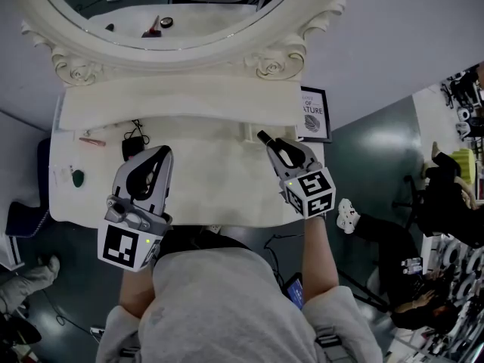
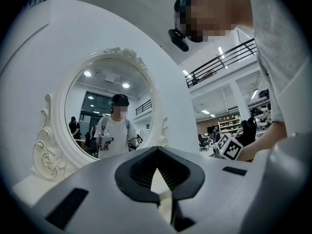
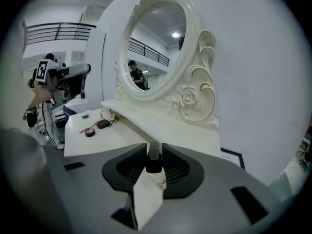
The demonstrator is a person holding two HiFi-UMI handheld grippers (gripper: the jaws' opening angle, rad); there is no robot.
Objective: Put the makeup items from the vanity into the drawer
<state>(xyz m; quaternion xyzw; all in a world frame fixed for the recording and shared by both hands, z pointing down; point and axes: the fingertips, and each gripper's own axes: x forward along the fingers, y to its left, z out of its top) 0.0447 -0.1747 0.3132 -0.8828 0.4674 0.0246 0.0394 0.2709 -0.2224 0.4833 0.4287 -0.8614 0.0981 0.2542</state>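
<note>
Holding a small dark tube (image 3: 153, 163) tight in the right gripper (image 1: 266, 140), long way toward upper left. Left gripper (image 1: 163, 153) jaws together, empty, closest to the pink stick (image 1: 92, 141) at left.

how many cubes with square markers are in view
2. One marker cube sits on the left gripper, lower left in the head view; the other on the right gripper, gripping a black tube, right of centre. None hidden.

Steep overhead view; two low, toward mirror (image 2: 109, 106)
</note>
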